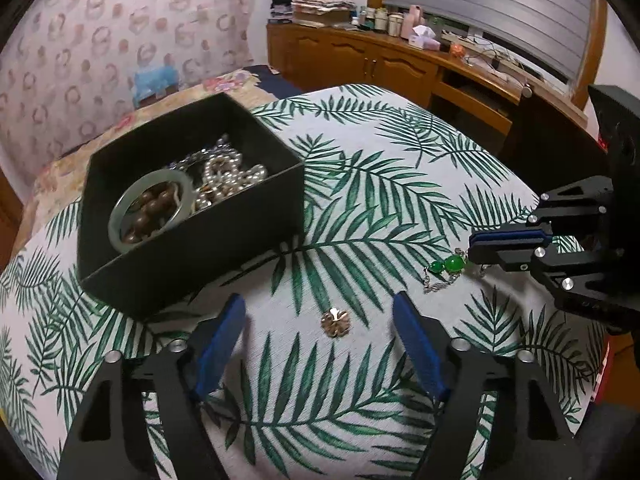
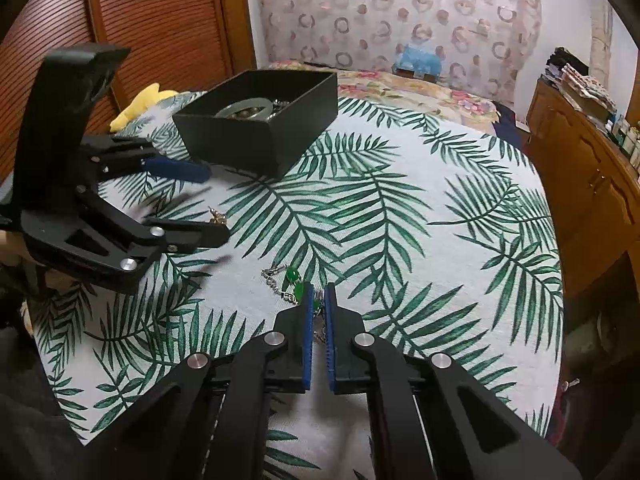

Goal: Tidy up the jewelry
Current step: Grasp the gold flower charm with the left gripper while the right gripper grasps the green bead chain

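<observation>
Matt black box (image 1: 192, 240), woven leaf-print cloth (image 1: 360, 208), glossy green-stone bracelet (image 1: 446, 268).

green-stone bracelet (image 2: 294, 280): its near end lies between the pads of the right claw (image 2: 319, 292); the part behind the blue pads is hidden.
gold charm (image 2: 218, 218): in the right wrist view mostly covered by a finger of the left claw (image 2: 214, 204); too small to name.
black box (image 1: 192, 216): beads under the jade bangle (image 1: 154, 210) are partly hidden.
dresser bottles (image 1: 384, 18): too small to tell apart.
</observation>
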Demonstrator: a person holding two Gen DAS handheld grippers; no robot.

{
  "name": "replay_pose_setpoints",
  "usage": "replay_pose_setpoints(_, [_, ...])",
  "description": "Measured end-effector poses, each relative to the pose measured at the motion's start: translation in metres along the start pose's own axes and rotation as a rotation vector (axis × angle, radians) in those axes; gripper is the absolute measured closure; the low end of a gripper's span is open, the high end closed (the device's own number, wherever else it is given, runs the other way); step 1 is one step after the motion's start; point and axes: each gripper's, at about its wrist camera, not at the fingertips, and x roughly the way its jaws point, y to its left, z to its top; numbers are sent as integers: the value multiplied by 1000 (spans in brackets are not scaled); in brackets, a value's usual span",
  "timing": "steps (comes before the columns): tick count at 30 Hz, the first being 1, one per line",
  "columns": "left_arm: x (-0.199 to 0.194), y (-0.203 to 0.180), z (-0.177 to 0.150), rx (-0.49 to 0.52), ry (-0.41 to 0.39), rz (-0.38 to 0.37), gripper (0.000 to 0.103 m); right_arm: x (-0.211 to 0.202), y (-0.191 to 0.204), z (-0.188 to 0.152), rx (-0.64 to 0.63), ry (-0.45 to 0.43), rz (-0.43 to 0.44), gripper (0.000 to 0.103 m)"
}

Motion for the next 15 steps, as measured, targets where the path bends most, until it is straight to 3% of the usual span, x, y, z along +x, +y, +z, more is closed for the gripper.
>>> replay_pose_setpoints(2, [1,-2,-2,-1,1,-6,48,-4,-1,0,-1,-8,-4,97])
replay_pose_setpoints(6, [1,-1,-5,-13,-8,-3,57,-8,-2,1,-2,-15,-8,97])
replay_pose_setpoints(9, [1,0,-5,-20,-13,0,70,-8,-4,3,0,-15,-10,97])
replay_pose_setpoints(12, [1,0,-4,-16,-11,-8,89,-9,-4,4,0,-19,-11,97])
replay_pose_setpoints(15, [-2,-1,-4,-13,-20,-17,91,-10,-3,7,-1,-25,-14,97])
